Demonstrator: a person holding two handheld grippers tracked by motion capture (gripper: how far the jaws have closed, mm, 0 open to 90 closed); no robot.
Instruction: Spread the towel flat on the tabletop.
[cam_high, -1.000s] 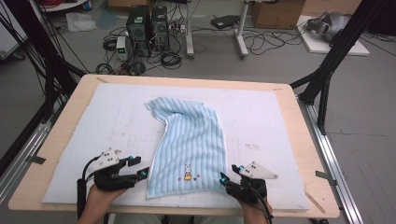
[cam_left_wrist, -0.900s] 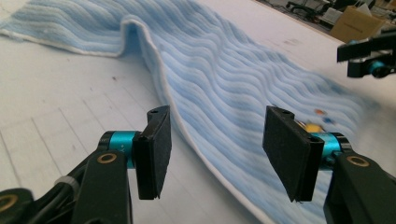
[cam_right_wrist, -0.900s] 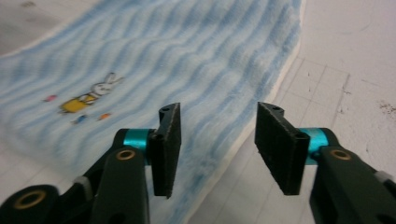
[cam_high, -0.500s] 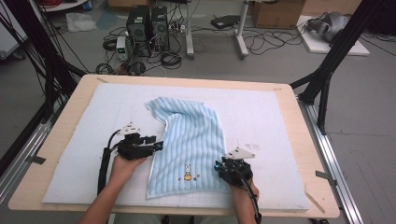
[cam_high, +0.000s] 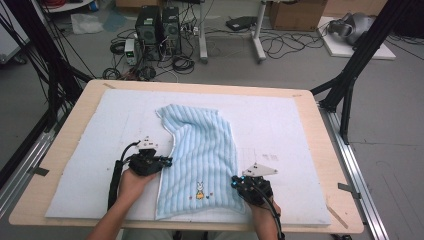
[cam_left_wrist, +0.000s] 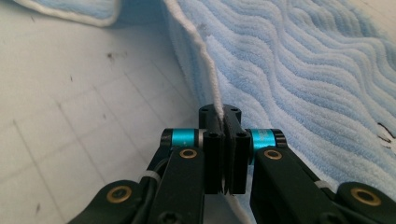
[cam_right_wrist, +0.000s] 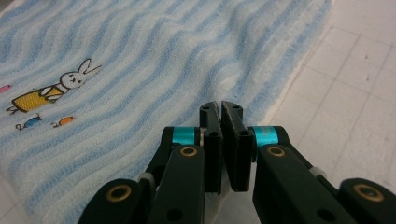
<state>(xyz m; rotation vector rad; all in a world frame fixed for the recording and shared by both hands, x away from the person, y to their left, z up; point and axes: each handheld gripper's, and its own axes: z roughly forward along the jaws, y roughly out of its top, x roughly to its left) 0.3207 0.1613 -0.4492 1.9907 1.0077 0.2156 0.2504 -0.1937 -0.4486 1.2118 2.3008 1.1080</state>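
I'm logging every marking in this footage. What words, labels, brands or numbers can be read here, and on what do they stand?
None can be read.
The light blue striped towel bears no lettering, only an embroidered rabbit with small coloured figures beside it.
The white mat carries faint marks right of the towel, too small and blurred to read.
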